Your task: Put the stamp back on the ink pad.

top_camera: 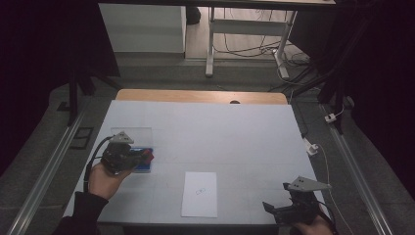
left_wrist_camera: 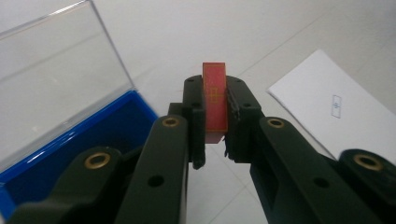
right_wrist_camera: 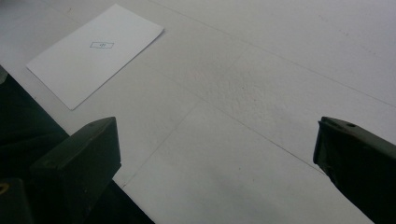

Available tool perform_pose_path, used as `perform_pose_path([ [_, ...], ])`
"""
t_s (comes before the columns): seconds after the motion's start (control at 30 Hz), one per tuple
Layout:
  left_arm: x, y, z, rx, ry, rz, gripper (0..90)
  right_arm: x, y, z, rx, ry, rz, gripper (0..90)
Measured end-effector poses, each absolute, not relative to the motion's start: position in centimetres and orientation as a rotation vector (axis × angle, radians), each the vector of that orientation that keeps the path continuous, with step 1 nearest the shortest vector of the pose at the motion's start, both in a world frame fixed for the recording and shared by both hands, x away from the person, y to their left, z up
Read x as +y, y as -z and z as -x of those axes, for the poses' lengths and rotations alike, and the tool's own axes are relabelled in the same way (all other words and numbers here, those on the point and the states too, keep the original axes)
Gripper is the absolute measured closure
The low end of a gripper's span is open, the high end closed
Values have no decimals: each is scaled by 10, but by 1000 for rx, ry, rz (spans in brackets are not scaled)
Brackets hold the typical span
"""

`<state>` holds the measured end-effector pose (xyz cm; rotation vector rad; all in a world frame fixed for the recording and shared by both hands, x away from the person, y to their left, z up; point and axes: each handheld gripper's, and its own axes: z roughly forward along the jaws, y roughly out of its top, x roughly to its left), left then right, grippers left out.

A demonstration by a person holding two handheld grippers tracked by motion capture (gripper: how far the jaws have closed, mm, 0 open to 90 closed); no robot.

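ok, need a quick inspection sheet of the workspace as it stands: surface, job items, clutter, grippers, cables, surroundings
Surface: white table top, wooden strip at far edge.
Job's things: blue case with clear lid open; red slab clamped upright; white card with small printed mark, lying flat.
Clutter: nothing seen.
Grippers: left gripper shut on the slab beside the case; right gripper open, over bare table.
Cables: one trails from the left gripper; loose cables on the far floor.
Surroundings: white desk frame, dark sides, floor rails.

Clear glossy plastic lid (left_wrist_camera: 56,70); seemingly matt paper (left_wrist_camera: 336,109)
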<state>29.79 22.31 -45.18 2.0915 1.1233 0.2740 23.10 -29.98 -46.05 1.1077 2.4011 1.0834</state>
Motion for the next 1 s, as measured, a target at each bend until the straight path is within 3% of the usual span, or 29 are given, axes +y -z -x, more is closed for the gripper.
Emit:
perform_pose_path([
  [1.0, 264, 472, -319, 1357, -338, -2049, 796, -300, 460, -231, 2403, -1082, -1113, 9],
])
